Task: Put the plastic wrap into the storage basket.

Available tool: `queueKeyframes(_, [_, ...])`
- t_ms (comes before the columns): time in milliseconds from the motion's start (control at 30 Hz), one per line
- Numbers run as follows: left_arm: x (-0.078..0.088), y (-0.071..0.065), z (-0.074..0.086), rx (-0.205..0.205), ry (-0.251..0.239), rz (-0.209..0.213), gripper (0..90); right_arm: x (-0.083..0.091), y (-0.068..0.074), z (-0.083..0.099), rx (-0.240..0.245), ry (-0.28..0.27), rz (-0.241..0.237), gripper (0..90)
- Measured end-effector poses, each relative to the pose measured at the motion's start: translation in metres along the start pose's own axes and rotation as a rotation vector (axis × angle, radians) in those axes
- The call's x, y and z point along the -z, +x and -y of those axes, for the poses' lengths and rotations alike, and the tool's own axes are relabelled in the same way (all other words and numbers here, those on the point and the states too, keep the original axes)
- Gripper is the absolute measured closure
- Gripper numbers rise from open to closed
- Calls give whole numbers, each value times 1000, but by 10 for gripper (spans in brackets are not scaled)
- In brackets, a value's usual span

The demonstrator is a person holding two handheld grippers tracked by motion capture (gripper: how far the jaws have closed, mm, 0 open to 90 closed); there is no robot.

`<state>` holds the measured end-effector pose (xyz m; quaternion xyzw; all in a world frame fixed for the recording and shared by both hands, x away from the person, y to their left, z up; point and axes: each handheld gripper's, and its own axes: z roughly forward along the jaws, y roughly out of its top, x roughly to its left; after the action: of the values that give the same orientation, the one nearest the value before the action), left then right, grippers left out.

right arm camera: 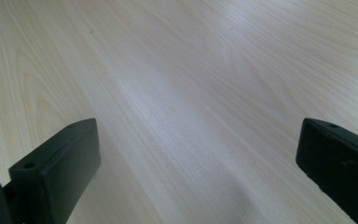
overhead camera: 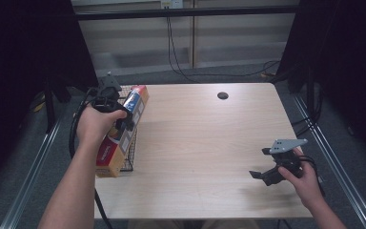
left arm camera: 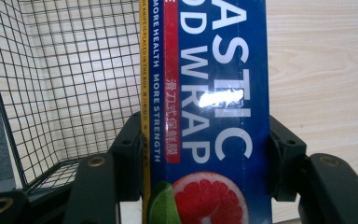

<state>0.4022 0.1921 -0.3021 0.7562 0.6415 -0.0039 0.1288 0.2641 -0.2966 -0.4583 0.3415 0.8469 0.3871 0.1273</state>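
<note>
From the high view, a light wooden tabletop point(overhead camera: 205, 143) carries a black wire mesh basket point(overhead camera: 129, 151) at its left edge. The left tongs point(overhead camera: 124, 117), held in a person's left hand point(overhead camera: 91, 125), are clamped across a long blue, red and yellow cardboard box of plastic wrap point(overhead camera: 132, 107), which lies lengthwise over the basket, its far end pointing away from the person. Near the right front corner, the right tongs point(overhead camera: 262, 163) hover just above the bare wood, jaws spread apart, with nothing between them. A small dark round hole point(overhead camera: 222, 95) sits near the tabletop's far edge. In the left gripper view, both black jaws press the box's sides; white lettering and a pink grapefruit picture face the camera, with basket mesh to the left. In the right gripper view, two black jaws stand wide apart over plain wood grain.
</note>
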Motion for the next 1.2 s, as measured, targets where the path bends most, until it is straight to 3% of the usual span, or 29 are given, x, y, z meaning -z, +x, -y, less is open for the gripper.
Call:
queueKeyframes(233, [-2,8,2,9,11,-16,437,0,0,-1,3,2,2,0])
queueKeyframes(567, [-5,20,7,42,9,-7,438,-3,0,-2,4,10,-2,0])
queueKeyframes(1200, [-17,45,13,121,9,-41,437,-6,0,-6,20,5,-4,0])
